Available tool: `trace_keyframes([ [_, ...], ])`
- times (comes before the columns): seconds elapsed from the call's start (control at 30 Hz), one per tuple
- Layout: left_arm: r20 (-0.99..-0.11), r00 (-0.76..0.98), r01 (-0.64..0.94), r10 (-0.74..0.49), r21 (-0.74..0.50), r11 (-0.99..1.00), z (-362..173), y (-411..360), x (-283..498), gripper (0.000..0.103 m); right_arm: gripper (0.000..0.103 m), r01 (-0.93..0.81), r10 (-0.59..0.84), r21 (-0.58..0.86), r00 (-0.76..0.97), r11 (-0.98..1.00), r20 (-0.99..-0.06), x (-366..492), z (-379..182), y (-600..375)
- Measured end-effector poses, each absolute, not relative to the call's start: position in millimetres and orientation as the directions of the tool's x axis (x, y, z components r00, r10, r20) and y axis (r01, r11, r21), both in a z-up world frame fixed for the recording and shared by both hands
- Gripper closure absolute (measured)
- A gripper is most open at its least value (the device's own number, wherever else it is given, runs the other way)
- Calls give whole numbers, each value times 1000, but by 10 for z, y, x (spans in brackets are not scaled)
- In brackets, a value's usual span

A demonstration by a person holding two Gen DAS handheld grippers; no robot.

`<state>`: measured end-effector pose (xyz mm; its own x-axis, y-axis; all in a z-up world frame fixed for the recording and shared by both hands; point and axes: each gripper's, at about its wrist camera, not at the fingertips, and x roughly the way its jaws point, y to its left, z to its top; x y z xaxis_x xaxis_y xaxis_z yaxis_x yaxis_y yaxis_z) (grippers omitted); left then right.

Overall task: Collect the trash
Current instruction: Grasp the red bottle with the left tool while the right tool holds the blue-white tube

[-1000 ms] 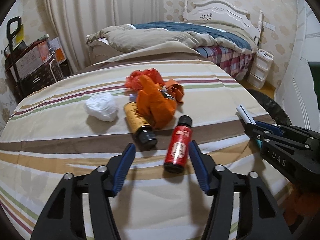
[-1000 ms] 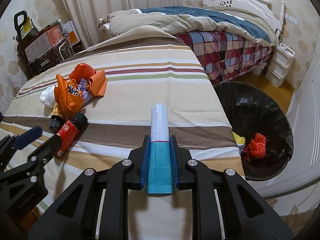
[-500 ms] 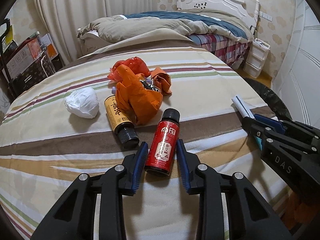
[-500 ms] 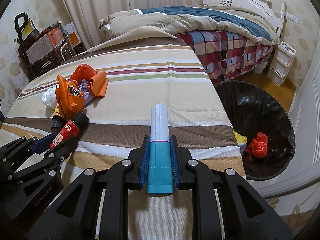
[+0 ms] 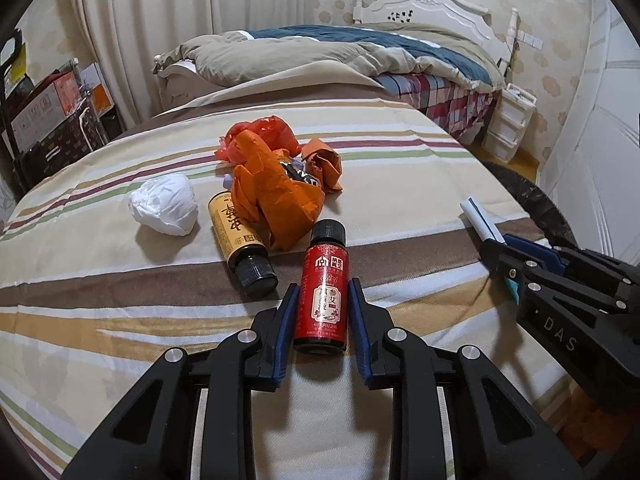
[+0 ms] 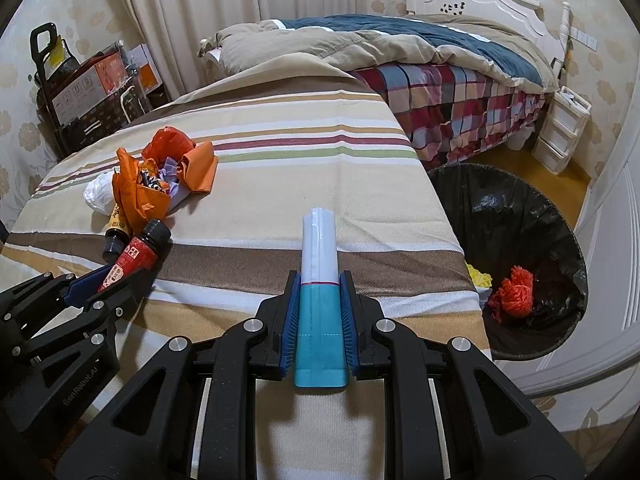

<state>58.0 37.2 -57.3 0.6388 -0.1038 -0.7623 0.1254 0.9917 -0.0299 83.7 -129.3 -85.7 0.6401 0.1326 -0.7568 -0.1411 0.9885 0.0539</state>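
A red bottle point(image 5: 325, 268) with a black cap lies on the striped bedspread point(image 5: 100, 264). My left gripper point(image 5: 323, 292) is closing on it, blue pads point(image 5: 289, 312) against both its sides. The right wrist view shows the same bottle point(image 6: 138, 254) in the left gripper point(image 6: 110, 280). My right gripper point(image 6: 319, 280) is shut on a teal and white carton point(image 6: 319, 248), held above the bedspread near its right edge. That carton point(image 5: 478, 220) shows at right in the left wrist view. A yellow bottle point(image 5: 234, 224), orange wrappers point(image 5: 276, 196) and a white paper wad point(image 5: 166, 204) lie beyond.
A black-lined trash bin point(image 6: 520, 208) stands on the floor right of the bed, with an orange clump point(image 6: 516, 292) and yellow scrap inside. A second bed point(image 6: 400, 48) with a plaid sheet lies behind. Boxes on a cart point(image 6: 80, 88) stand at far left.
My left gripper moved forward around the red bottle and its jaws narrowed from wide apart to the bottle's sides. The right gripper and its carton stayed still.
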Motion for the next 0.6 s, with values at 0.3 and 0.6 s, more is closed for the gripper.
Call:
trace_keyframes([
  [0.3,-719,681,127,-138,-69,989,-459,418,448,76,84,-134,139,67,658,989,-740,780,-798,-1326],
  [0.6,-665,724,166,-182,-88,982,-239,315,386,76,84,-107,124,70,686,992,-717,702,-684,-1460],
])
